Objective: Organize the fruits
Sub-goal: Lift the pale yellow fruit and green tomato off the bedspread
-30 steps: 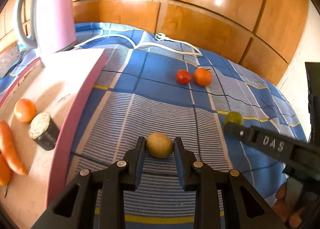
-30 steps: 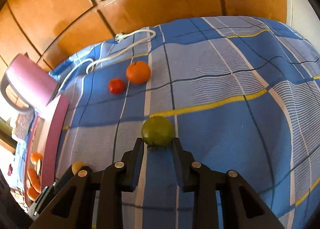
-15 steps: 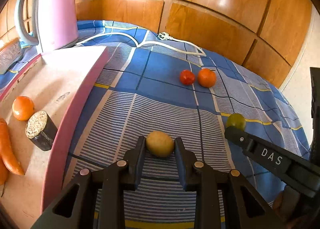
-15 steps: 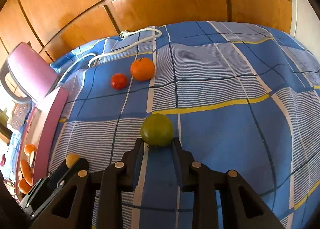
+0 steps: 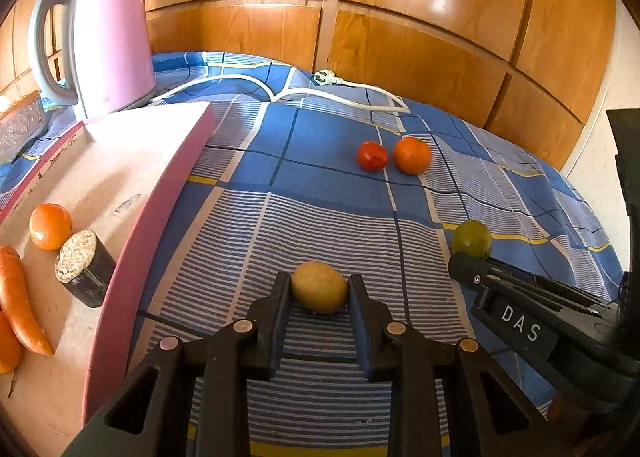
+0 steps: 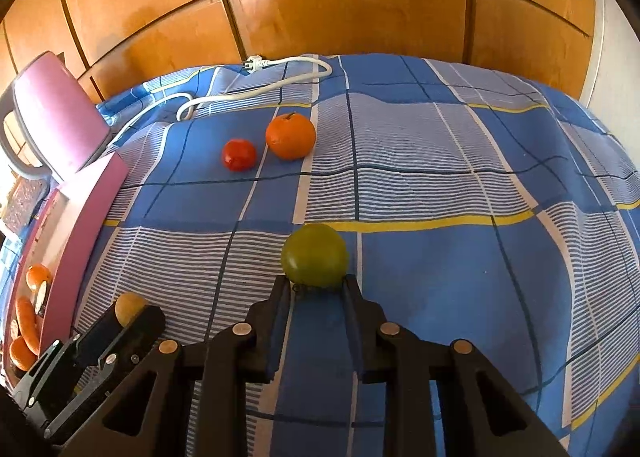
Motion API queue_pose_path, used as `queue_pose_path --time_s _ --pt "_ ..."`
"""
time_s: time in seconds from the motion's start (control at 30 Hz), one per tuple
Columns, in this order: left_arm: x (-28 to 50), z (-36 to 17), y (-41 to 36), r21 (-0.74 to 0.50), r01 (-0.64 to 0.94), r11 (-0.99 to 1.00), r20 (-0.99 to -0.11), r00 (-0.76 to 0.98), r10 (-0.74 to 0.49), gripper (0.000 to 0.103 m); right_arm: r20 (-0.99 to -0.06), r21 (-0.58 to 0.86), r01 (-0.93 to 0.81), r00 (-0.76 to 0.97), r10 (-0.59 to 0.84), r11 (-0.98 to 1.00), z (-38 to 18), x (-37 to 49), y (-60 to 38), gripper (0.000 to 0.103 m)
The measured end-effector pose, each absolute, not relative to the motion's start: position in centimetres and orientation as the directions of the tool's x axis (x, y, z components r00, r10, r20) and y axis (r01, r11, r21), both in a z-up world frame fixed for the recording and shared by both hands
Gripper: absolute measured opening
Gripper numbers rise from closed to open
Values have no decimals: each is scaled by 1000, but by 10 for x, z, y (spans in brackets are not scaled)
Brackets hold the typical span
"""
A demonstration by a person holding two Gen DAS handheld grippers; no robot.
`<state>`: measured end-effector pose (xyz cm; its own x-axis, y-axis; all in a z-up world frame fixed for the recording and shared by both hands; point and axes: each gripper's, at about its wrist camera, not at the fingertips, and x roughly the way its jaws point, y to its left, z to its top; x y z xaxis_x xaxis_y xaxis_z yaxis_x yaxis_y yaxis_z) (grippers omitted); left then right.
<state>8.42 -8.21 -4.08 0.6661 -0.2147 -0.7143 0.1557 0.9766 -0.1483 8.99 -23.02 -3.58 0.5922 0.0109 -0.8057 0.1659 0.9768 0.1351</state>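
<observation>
Left gripper (image 5: 319, 291) pinches yellow fruit (image 5: 319, 286); right gripper (image 6: 316, 289) seemingly pinches green fruit (image 6: 314, 255). Tomato (image 6: 239, 154), orange (image 6: 290, 135) not yet sorted.

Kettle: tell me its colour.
The kettle is pink with a grey handle, clearest in the left wrist view.

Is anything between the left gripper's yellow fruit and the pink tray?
Nothing visible: only bare cloth lies between the yellow fruit held in the left gripper and the pink tray, apart from its raised rim.
</observation>
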Motion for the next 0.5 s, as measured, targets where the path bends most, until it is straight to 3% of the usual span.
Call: queue_pose_path --time_s 0.4,0.5 --pt "75 -36 -83 -138 155 978 -707 676 -207 28 -799 158 166 600 27 973 -32 86 -232 24" --pt "71 -31 -80 -131 145 981 -690 697 -195 28 -787 172 154 616 41 973 -28 84 -231 8"
